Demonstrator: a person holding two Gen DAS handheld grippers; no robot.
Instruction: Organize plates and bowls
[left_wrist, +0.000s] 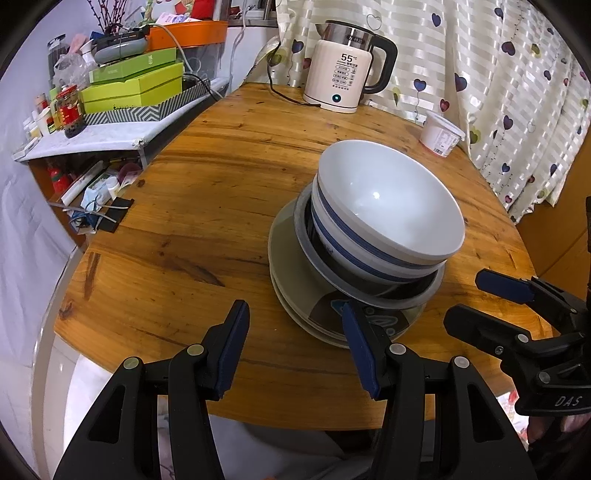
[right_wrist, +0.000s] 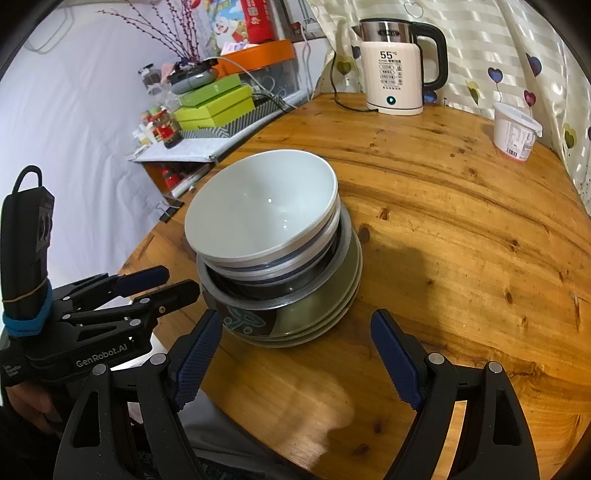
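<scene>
A white bowl (left_wrist: 391, 199) tops one stack on the round wooden table (left_wrist: 207, 221). Under it sit a blue-banded white bowl (left_wrist: 332, 236), a grey-rimmed dark bowl (left_wrist: 369, 291) and several patterned plates (left_wrist: 295, 295). The stack also shows in the right wrist view, white bowl (right_wrist: 258, 206) above the plates (right_wrist: 332, 306). My left gripper (left_wrist: 293, 343) is open and empty, just in front of the stack's left side. My right gripper (right_wrist: 295, 354) is open and empty, in front of the stack. Each gripper appears in the other's view: the right (left_wrist: 476, 299), the left (right_wrist: 162, 282).
A cream electric kettle (left_wrist: 347, 70) with its cord stands at the table's far side. A white tub (left_wrist: 441, 134) sits at the far right by the heart-print curtain. A cluttered shelf with green boxes (left_wrist: 133, 85) lies left of the table.
</scene>
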